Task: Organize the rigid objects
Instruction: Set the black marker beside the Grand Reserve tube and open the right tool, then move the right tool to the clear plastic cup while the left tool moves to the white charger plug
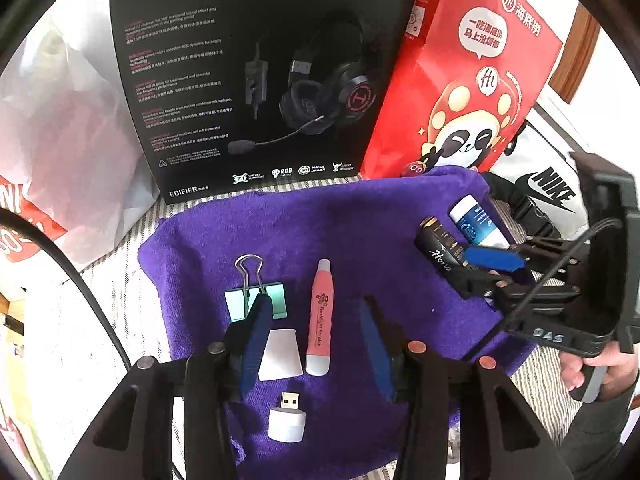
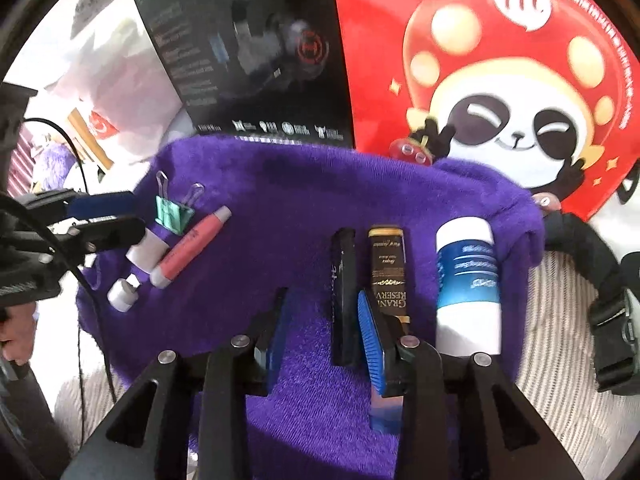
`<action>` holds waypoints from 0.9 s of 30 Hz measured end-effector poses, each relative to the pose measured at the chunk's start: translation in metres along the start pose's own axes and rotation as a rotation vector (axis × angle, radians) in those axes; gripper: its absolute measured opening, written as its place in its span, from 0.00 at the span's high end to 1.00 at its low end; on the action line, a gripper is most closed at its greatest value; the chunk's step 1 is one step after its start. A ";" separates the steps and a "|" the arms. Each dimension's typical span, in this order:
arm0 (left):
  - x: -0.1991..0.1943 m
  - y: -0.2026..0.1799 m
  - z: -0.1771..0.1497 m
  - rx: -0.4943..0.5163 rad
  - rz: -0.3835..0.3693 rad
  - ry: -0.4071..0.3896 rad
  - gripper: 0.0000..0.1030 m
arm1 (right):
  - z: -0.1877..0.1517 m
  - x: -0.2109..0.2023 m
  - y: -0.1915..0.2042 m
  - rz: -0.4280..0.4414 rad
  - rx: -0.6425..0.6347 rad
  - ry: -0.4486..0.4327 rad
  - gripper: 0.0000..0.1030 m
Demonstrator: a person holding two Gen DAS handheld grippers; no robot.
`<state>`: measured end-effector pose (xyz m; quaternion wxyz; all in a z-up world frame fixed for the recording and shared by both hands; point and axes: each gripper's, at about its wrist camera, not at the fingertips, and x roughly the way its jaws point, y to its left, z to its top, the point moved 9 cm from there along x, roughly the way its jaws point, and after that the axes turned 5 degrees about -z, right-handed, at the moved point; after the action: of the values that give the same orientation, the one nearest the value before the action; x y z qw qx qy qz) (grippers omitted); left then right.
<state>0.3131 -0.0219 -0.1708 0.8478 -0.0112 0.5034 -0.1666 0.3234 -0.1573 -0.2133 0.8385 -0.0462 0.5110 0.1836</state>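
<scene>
Both our grippers hang released over the towel; the stiff, light pen suits a mid-barrel pinch.

Left gripper parted, pointing steeply down; right gripper parted too, seemingly gripping nothing.
</scene>
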 end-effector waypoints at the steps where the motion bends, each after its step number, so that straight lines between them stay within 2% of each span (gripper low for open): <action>1: -0.002 0.000 0.001 -0.001 -0.001 -0.003 0.58 | 0.001 -0.005 -0.001 -0.003 -0.001 -0.010 0.63; 3: -0.005 -0.001 0.002 0.002 -0.003 -0.011 0.58 | 0.004 -0.017 -0.004 -0.014 -0.005 -0.037 0.59; 10: -0.019 -0.001 0.006 0.002 -0.001 -0.040 0.55 | 0.014 -0.046 -0.006 -0.047 0.003 -0.084 0.59; 16: -0.035 0.001 0.010 0.006 0.001 -0.066 0.55 | 0.018 -0.073 0.008 -0.074 -0.027 -0.124 0.59; 18: -0.041 0.002 0.012 0.002 -0.007 -0.082 0.55 | 0.015 -0.080 0.013 -0.083 -0.024 -0.138 0.56; 20: -0.048 0.003 0.013 0.001 -0.016 -0.094 0.55 | 0.004 -0.086 0.021 -0.075 -0.015 -0.139 0.55; 22: -0.053 0.006 0.015 0.005 0.008 -0.108 0.55 | -0.012 -0.087 0.029 -0.080 -0.013 -0.122 0.55; 25: -0.060 0.013 0.015 -0.002 0.028 -0.119 0.55 | -0.046 -0.085 0.042 -0.127 -0.007 -0.079 0.55; 27: -0.065 0.015 0.016 -0.016 0.012 -0.132 0.55 | -0.072 -0.082 0.057 -0.107 0.009 -0.052 0.55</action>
<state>0.3025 0.0091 -0.1106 0.8799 -0.0259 0.4478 -0.1567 0.2089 -0.1447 -0.1689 0.8603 -0.0648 0.4867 0.1374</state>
